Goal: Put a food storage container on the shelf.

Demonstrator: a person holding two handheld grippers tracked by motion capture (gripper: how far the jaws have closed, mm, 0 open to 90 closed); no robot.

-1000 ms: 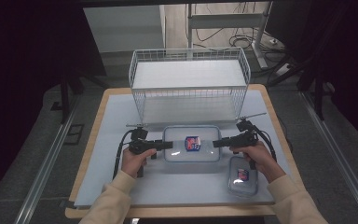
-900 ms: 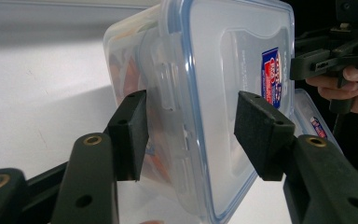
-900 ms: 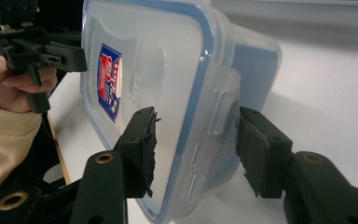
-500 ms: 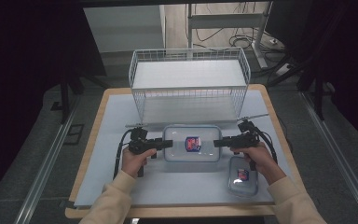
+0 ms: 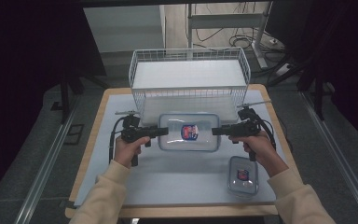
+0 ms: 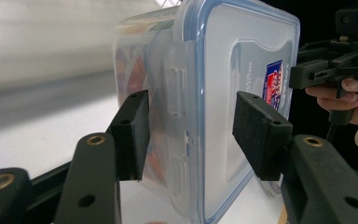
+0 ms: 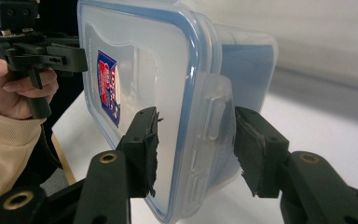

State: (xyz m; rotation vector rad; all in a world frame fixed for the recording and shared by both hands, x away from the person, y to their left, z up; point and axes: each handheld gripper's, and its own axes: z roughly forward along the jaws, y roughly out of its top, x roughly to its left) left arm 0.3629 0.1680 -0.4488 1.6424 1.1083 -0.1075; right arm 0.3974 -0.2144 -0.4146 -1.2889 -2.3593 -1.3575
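— What has changed since a second ago?

— The basket (image 5: pixel 189 79) and the desk (image 5: pixel 121 172) sit as they did. The big box (image 5: pixel 189 132) was lying flat on the desk before the basket; now I have it lifted clear, and it looks nearer the basket's front wall from above. My left hand-held gripper (image 5: pixel 164 131) is clamped on its left end, my right hand-held gripper (image 5: pixel 216 131) on its right end. The small box (image 5: pixel 243 176) by my right forearm has stayed put.

— What do the close views add?

— From above, only the lid and its label. The left gripper view shows the left hand-held gripper (image 6: pixel 191 123) with one pad (image 6: pixel 135 126) on the base and one on the lid, the side latch between them, and something colourful inside the box (image 6: pixel 223 70). The right gripper view shows the right hand-held gripper (image 7: pixel 196 140) gripping the box (image 7: pixel 135 70) likewise, its pads (image 7: pixel 254 144) frayed.
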